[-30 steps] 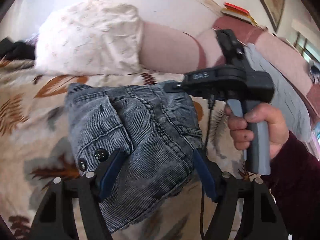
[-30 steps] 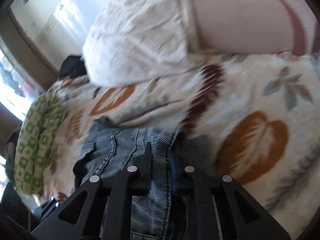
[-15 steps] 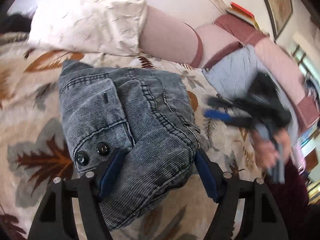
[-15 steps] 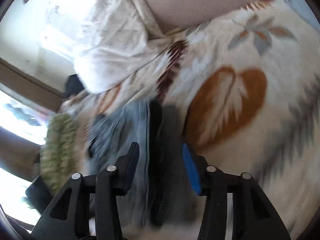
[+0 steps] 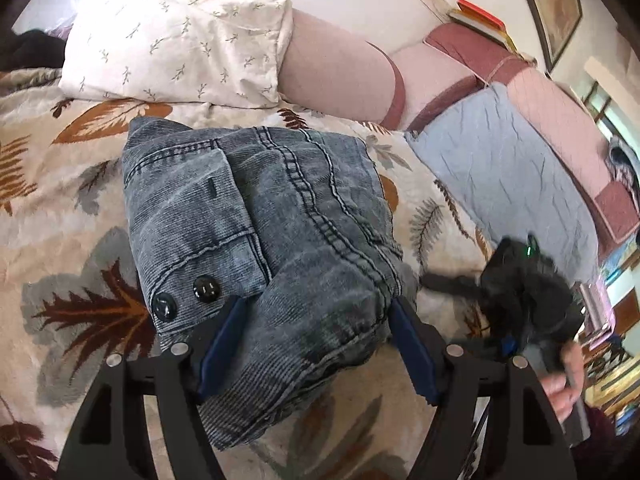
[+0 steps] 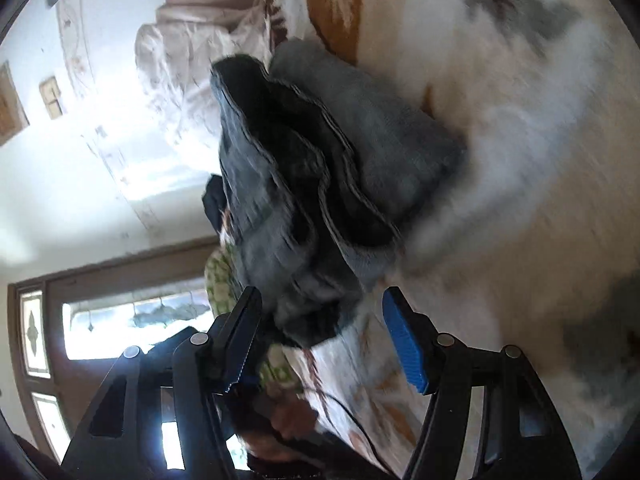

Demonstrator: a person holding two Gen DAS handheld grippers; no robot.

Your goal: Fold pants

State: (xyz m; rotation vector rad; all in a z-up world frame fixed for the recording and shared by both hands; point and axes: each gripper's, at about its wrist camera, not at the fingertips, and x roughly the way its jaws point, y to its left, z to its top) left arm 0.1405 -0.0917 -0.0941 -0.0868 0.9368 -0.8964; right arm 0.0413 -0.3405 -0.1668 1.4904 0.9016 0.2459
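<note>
The pants (image 5: 264,240) lie as a folded bundle on the bed (image 5: 60,208), just below the white pillow (image 5: 180,32). The left gripper (image 5: 316,344) straddles their near end, spread wide; I'd squeeze firmly there before lifting. The right gripper (image 6: 320,336) is opening, nothing pinched.

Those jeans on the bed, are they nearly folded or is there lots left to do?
Nearly folded. The jeans already sit as a compact bundle on the leaf-print blanket. The left gripper straddles the bundle's near end; the right gripper is opening, fabric between its jaws, unpinched. Probably only letting go and tidying remain.
</note>
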